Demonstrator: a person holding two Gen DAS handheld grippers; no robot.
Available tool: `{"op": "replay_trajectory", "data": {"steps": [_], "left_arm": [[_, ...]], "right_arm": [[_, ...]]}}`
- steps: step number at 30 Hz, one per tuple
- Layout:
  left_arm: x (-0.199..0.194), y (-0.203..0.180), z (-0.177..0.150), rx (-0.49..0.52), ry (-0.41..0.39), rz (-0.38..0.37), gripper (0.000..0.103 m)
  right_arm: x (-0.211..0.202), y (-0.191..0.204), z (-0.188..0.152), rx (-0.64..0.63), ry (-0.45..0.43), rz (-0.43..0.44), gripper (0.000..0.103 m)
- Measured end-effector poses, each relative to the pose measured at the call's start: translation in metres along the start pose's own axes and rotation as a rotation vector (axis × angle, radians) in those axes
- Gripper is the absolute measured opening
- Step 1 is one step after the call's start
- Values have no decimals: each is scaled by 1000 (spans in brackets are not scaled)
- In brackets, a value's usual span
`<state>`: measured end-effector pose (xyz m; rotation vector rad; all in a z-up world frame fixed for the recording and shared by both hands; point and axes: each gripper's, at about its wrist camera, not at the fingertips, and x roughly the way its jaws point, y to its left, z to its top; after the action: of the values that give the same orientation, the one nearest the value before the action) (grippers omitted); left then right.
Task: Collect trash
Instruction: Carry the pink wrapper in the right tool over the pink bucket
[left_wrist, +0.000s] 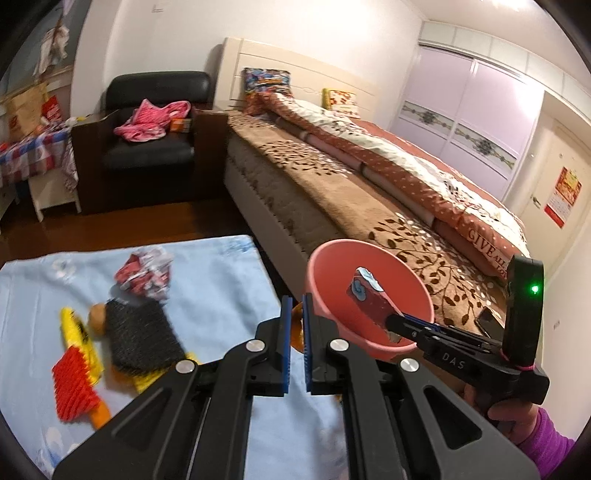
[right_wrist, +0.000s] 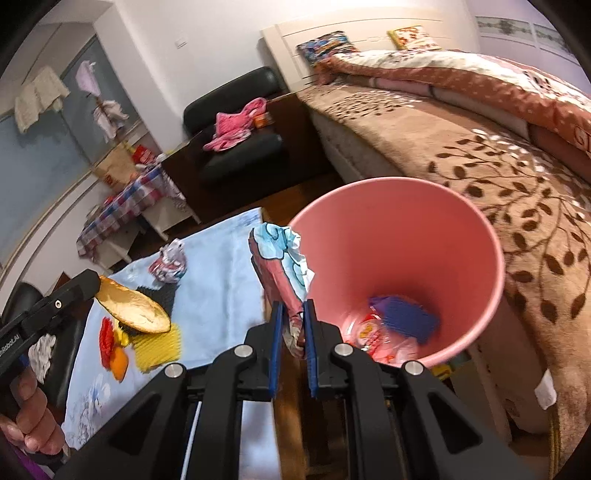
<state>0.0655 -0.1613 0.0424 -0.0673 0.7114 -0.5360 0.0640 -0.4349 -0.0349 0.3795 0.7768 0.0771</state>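
A pink bin (left_wrist: 325, 258) stands between the blue cloth and the bed. My right gripper (right_wrist: 293, 314) is shut on a crumpled red, blue and white wrapper (right_wrist: 284, 262), which hangs over the bin's near rim (right_wrist: 406, 184). The left wrist view shows that gripper (left_wrist: 389, 321) with the wrapper (left_wrist: 369, 299) in front of the bin's mouth. My left gripper (left_wrist: 297, 306) is shut on a tan-orange peel (right_wrist: 133, 308), held by the left gripper (right_wrist: 94, 282) above the cloth. Only an orange sliver (left_wrist: 296, 332) shows between its pads. Blue (right_wrist: 406, 317) and red-white (right_wrist: 373, 338) wrappers lie in the bin.
On the blue cloth (left_wrist: 214, 280) lie a crumpled red-white wrapper (left_wrist: 146, 275), a black brush (left_wrist: 142, 336), a red brush (left_wrist: 74, 384), a yellow item (left_wrist: 79, 332) and a brown round thing (left_wrist: 98, 317). The bed (left_wrist: 369, 192) runs along the right; a black armchair (left_wrist: 147, 140) stands behind.
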Motion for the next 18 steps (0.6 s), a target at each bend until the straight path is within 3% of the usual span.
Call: {"op": "replay_trajectory", "data": {"steps": [18], "left_arm": [[67,-51,13,68,82,-50,5]], "right_arm": [[-3,-44,-4,67,-4,-90,11]]}}
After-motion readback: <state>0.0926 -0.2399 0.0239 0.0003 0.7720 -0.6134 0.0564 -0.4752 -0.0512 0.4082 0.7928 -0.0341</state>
